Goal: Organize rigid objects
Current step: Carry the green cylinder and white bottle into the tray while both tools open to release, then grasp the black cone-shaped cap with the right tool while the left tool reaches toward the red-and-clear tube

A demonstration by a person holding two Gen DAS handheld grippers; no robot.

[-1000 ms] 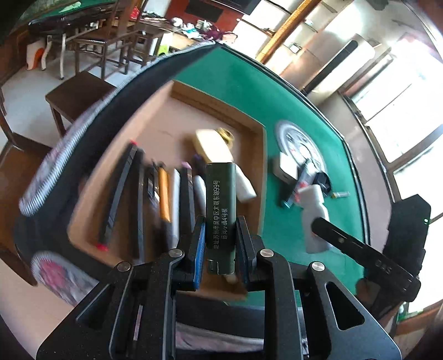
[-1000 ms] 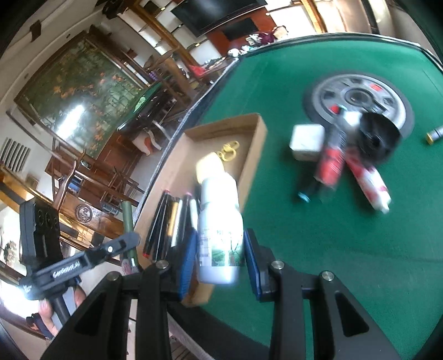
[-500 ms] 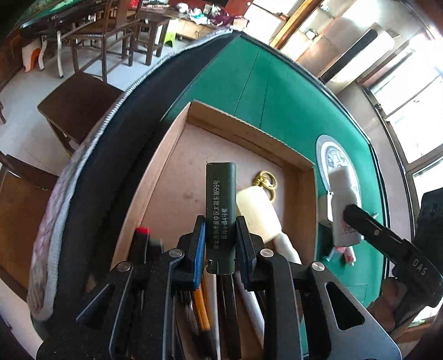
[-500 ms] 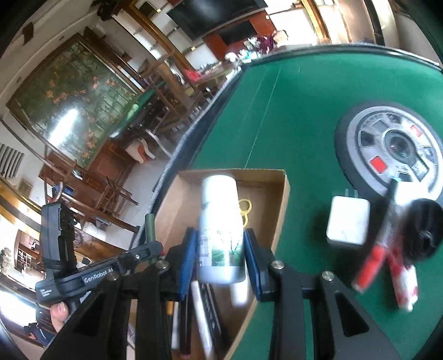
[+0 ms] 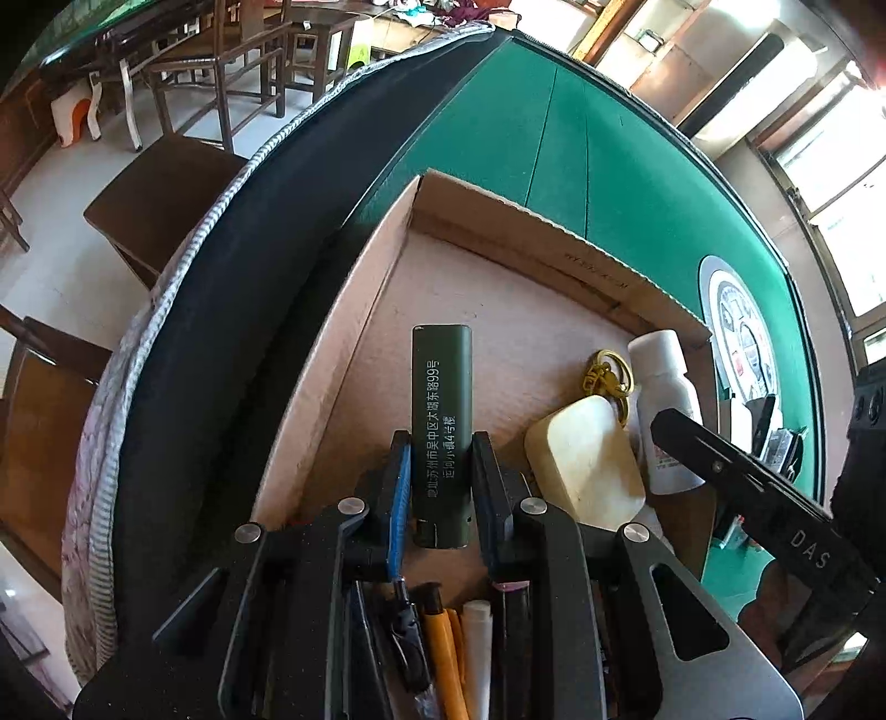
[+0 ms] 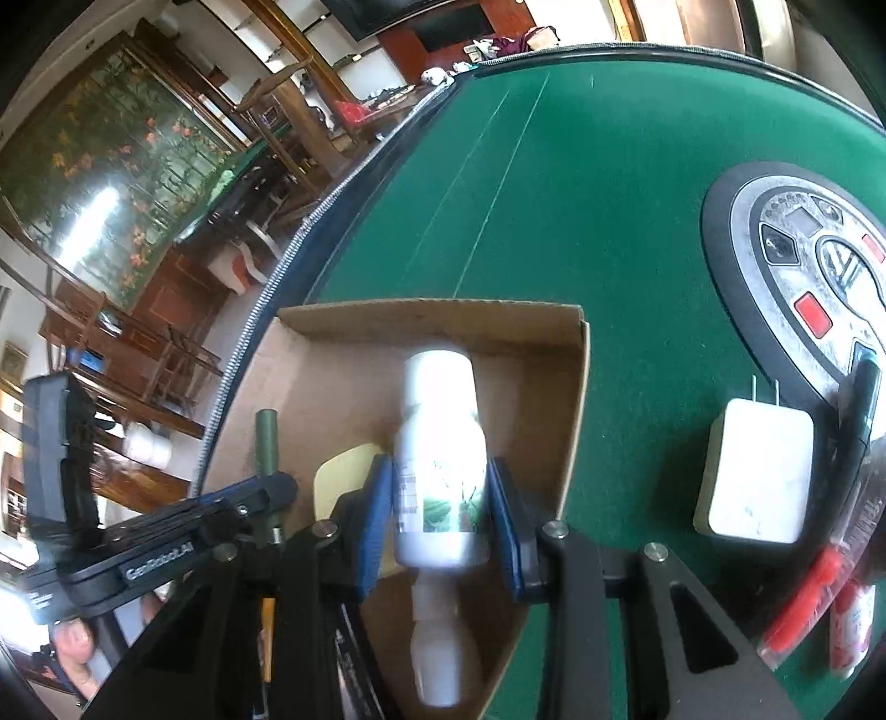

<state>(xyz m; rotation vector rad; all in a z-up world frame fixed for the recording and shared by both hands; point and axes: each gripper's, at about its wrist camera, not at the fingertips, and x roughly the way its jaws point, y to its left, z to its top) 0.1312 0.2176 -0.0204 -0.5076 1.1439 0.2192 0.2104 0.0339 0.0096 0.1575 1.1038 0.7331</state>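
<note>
Green felt table point(image 6: 581, 183) held a shallow cardboard tray point(image 5: 531, 232). Left gripper point(image 5: 440, 471) clamped a dark green printed bar point(image 5: 441, 410), right gripper point(image 6: 440, 498) a white plastic bottle point(image 6: 440, 443), both poised above the tray below, presumably for dropping in.

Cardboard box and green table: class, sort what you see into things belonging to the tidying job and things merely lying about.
Part of the job:
- cardboard box
- green lighter, held by left gripper
- white bottle, held by right gripper
- cream case in the box
- white charger on the felt

Lying about:
- wooden chairs
- round centre panel
</note>
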